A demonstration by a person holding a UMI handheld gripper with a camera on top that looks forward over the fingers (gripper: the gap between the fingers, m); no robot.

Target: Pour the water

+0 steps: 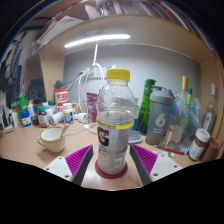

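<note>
The tool [112,160] is spread, its fingers flanking the upright bottle [116,122] on the surface [25,150], probably lined up for gripping; a cup [53,138] waits left of the bottle.

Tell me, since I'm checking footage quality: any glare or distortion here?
Gripper view: strong fisheye bending of the table and shelves; the ceiling strip light is blown out; the clear bottle between the gripper fingers catches highlights; clutter behind looks soft.

A white cup [51,138] stands at nine o'clock on the wooden desk [25,152]; a green bottle [147,103] rises at two o'clock. A grey jug [160,118] stands at three o'clock.
</note>
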